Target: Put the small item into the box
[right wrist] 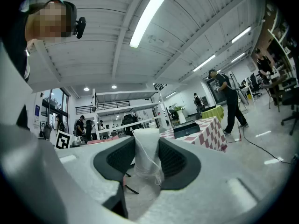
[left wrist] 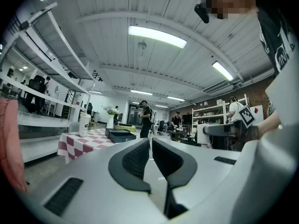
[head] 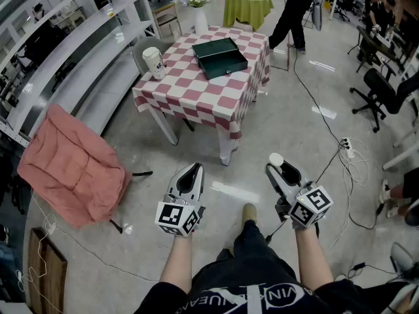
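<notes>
Checkered table (head: 196,90) bearing green box (head: 220,57) and cup (head: 154,63) stands ahead; right gripper (head: 279,171) clamps white item (head: 275,159), left gripper (head: 194,169) closed.

A grey floor (head: 281,110) is lit by ceiling strip lights (left wrist: 156,35); white shelves (head: 78,51) are ranged along the left, near a checkered table (head: 193,91) and a pink-covered chair (head: 72,165).

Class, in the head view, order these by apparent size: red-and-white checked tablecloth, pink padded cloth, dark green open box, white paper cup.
Largest: red-and-white checked tablecloth and pink padded cloth: about alike, cloth nearer, so unranked.
Then dark green open box.
Smallest: white paper cup.
</notes>
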`<state>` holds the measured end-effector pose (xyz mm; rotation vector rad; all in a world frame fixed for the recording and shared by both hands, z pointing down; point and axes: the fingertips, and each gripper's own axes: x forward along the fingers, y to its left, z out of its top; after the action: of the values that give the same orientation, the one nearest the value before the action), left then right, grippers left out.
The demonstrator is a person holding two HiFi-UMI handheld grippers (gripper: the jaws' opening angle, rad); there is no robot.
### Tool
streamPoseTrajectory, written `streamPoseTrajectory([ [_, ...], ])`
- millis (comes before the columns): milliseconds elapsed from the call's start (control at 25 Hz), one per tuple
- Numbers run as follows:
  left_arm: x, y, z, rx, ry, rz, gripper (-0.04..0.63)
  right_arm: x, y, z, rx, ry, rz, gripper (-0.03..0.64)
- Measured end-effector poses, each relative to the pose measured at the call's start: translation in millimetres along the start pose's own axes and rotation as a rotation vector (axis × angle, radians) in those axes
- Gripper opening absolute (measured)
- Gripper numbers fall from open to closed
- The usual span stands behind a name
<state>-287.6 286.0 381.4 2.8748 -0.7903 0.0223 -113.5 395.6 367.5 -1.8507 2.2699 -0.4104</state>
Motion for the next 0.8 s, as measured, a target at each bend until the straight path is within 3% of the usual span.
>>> streamPoseTrajectory([
  [240, 71, 18, 5, 0.018, -0.011, -0.028, 0.028, 45, -48, 12, -0.022, 0.002, 0.001, 0.163],
  [800, 183, 50, 8, -0.022, 0.0, 0.079, 0.028, 118, -148, 43, -0.004, 0.037, 0.078, 0.163],
])
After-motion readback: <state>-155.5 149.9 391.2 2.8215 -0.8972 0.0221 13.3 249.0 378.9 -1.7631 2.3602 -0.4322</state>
